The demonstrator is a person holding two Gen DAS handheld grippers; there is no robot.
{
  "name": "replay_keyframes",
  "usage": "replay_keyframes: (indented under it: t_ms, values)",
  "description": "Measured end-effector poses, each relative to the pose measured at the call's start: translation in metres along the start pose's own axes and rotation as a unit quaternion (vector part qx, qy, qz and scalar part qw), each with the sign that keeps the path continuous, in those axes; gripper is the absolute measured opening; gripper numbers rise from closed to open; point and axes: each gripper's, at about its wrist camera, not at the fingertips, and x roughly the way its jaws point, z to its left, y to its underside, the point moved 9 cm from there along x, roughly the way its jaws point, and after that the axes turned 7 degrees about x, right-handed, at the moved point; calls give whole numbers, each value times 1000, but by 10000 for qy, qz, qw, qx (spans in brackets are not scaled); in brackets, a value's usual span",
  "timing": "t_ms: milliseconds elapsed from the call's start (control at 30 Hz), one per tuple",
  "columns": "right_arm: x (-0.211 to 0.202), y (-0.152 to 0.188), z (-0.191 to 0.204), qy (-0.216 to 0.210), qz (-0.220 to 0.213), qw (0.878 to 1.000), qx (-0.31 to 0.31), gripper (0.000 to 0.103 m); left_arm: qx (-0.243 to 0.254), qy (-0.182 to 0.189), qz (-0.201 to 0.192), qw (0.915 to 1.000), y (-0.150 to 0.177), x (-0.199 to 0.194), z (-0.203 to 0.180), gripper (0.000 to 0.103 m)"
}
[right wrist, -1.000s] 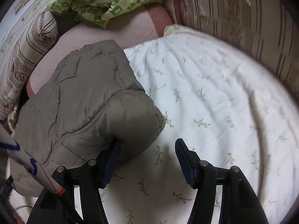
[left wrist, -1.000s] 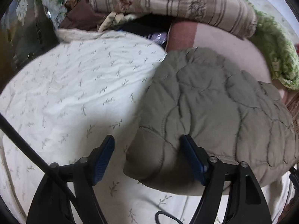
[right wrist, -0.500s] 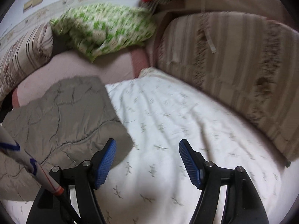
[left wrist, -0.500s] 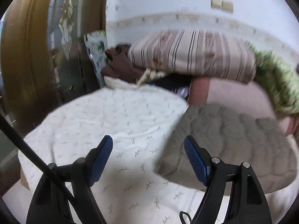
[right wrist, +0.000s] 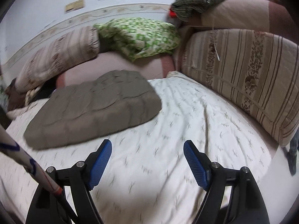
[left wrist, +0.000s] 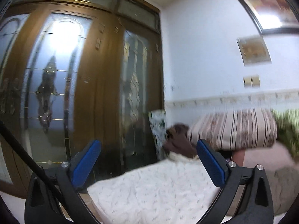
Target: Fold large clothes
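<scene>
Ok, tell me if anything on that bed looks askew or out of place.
Nothing stands out. The quilted jacket lies folded in a compact bundle on the white sheet, set at an angle to the bed. The sheet has some wrinkles. Both grippers are open, clear of it.

The jacket (right wrist: pixel 97 108) is matt quilted cloth, puffy with stitched seams. The bedspread (right wrist: pixel 186 123) is soft, creased printed cotton. The cushion (right wrist: pixel 248 78) is woven striped fabric. The doors (left wrist: pixel 89 85) are glossy varnished wood with frosted glass panes.
</scene>
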Motion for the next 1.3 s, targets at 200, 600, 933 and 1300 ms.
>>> replay_keyframes:
  t_ms: [200, 600, 933, 1300]
  values:
    - [-50, 1, 12, -262, -161, 9993, -203, 83, -65, 1039, 4, 9946, -11, -26, -10, 103]
    - [-89, 3, 14, -160, -347, 9982, -468, 88, -58, 3429, 1792, 9221, 78, -53, -113, 103]
    - [-71, 19, 12, 84, 23, 9980, -623, 88, 634, 3354, 2474, 9068, 129, -47, -148, 103]
    - [-51, 38, 22, 193, 339, 9948, -940, 88, 1091, 3547, 2831, 8844, 164, -48, -172, 103]
